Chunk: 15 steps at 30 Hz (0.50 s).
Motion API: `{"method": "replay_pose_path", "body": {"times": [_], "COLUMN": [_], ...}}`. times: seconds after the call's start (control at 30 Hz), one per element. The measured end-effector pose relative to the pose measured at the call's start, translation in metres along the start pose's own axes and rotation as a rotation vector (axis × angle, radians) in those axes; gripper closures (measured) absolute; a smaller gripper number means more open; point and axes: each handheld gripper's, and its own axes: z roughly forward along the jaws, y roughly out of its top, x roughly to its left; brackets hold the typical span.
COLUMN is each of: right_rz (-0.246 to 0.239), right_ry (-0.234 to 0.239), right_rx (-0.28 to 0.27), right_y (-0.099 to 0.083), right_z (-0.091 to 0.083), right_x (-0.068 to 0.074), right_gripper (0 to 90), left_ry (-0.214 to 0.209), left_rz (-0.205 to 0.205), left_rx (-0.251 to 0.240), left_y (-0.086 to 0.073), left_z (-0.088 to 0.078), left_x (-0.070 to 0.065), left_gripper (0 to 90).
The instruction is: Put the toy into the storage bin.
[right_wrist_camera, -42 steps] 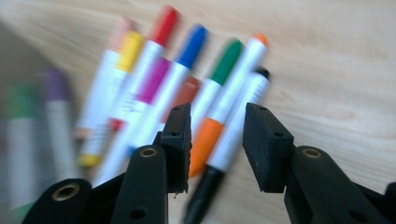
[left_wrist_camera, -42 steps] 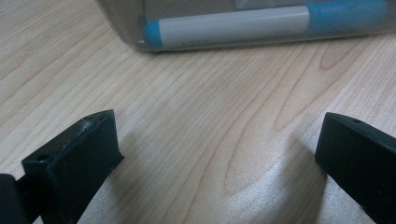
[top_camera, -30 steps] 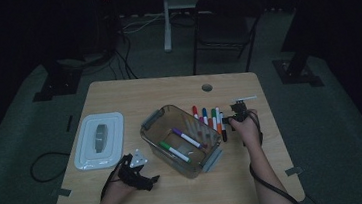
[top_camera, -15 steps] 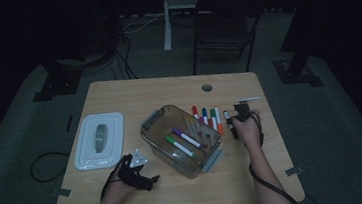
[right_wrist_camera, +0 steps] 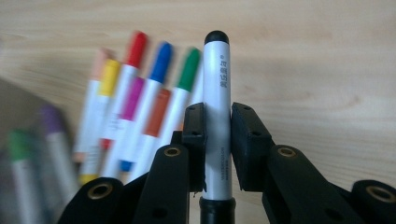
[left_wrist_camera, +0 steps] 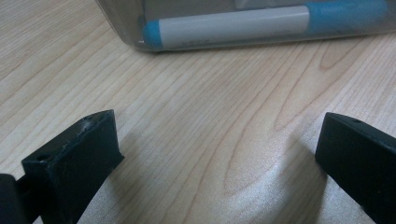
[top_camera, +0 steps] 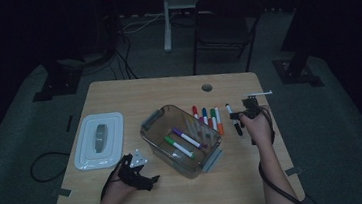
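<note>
— Right gripper (right_wrist_camera: 217, 135)?
— Clamped on a black-capped marker (right_wrist_camera: 217, 112), pads pressing the white barrel from both sides, jaws just closed in on it. Black cap pointing away from the camera, other end down between the jaw arms.

— And from above?
— Same marker (top_camera: 233, 118) seen near the right edge of the table (top_camera: 118, 95), held in the right gripper (top_camera: 241, 119) just beside the row of loose markers (top_camera: 206, 118). Hard to tell whether lifted clear of the wood or touching it.

— Loose markers?
— Lying side by side on the wood, just right of the clear tub (top_camera: 155, 118). In the right gripper view, red, blue and green caps (right_wrist_camera: 161, 60) showing beyond the jaws, with yellow, pink and orange lower down; blurred.

— Inside the tub?
— A purple-capped marker (top_camera: 187, 137) and a green-capped one (top_camera: 178, 146), lying at a slant on the bottom. Another with blue ends (left_wrist_camera: 261, 25) pressed against the near wall, seen through the plastic in the left gripper view.

— Left gripper (left_wrist_camera: 215, 154)?
— Jaws wide apart, nothing between them but bare wood. Low over the table, near the tub's wall. From above, left gripper (top_camera: 143, 178) at the front left, close to the tub's near corner.

— Anything else on the table?
— White lid (top_camera: 100, 140) flat at the left, well apart from the markers. Round hole (top_camera: 206, 87) near the far edge.
</note>
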Motion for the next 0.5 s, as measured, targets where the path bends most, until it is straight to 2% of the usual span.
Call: {"method": "replay_pose_path", "body": {"times": [0.13,0.23,0.4,0.5], "right_rz": [-0.046,-0.103,-0.191,-0.241], "right_ry": [0.065,0.108,0.199,0.232], "right_rx": [-0.047,-0.070,-0.086,-0.080], "right_y": [0.009,0.014,0.019,0.020], "right_z": [-0.024,-0.039,-0.054,-0.057], "right_x": [0.022,0.042,0.079,0.100], "right_gripper": [76.6,76.6,76.6,76.6], "left_ry": [0.000,-0.001,0.000,0.000], "left_rz": [-0.001,-0.003,-0.003,-0.002], "left_rx": [0.000,0.000,-0.002,0.000], "left_y": [0.000,0.000,0.000,0.000], "left_z": [0.000,0.000,0.000,0.000], "left_x": [0.000,0.000,0.000,0.000], "left_gripper": [0.4,0.4,0.4,0.4]}}
